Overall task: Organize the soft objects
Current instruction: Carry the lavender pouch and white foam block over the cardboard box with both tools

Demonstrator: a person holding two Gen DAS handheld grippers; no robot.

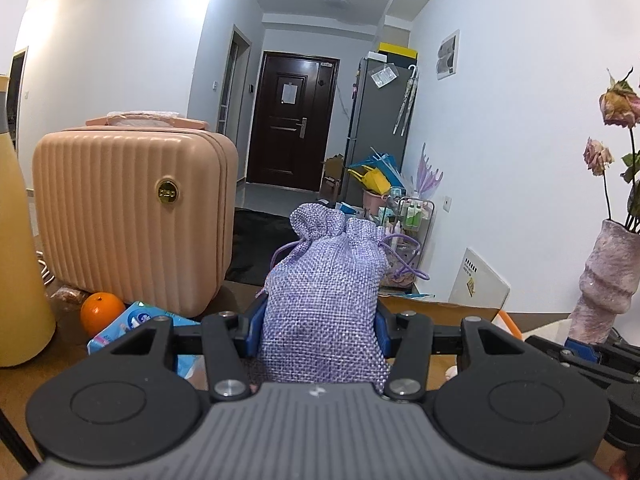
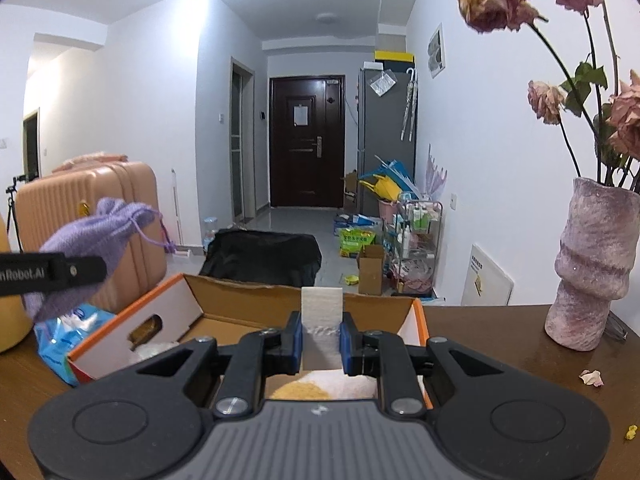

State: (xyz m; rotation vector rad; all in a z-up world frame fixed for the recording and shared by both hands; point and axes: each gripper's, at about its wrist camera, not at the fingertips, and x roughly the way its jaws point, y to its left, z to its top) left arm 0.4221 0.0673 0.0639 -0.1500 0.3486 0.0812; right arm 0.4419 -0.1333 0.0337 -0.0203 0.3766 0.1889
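My left gripper [image 1: 320, 320] clamps the pouch [image 1: 324, 292], right gripper [image 2: 320, 340] pinches a sponge [image 2: 322, 316] over the box [image 2: 224, 300]; the pouch's dangling cord could snag the box flap.

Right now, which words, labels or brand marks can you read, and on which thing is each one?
"nRobot.AI": on the left gripper's black side, start cut off by the frame edge.
Gold badge on the pink suitcase: letters too small to read.
White board against the wall, blue tissue pack, green bag: print blurred.
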